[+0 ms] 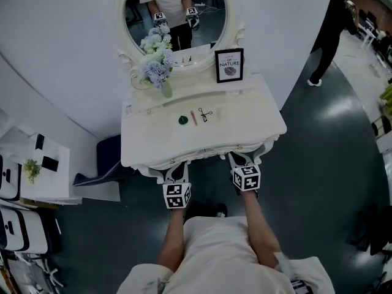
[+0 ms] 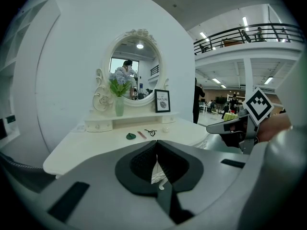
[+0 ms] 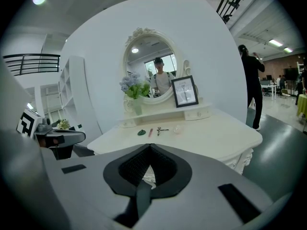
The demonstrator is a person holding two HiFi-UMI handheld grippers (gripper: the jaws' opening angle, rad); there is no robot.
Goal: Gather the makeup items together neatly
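While the makeup lies in a loose row mid-table — green disc (image 1: 182,120), pink stick (image 1: 193,117) just right of it, black curler (image 1: 205,114) next, a small pale piece (image 3: 178,128) a little further right — nothing of yours touches it. The items sit near each other with gaps between, on the white table (image 1: 257,124). Behind them, on the raised back shelf, are a vase of flowers (image 1: 156,57) at left and a framed print (image 1: 229,65) at right, with the oval mirror (image 1: 208,17) above. Your left gripper (image 1: 176,171) and right gripper (image 1: 240,159) hang at the table's near edge, well apart from the row — both with jaws pressed together, nothing between them.
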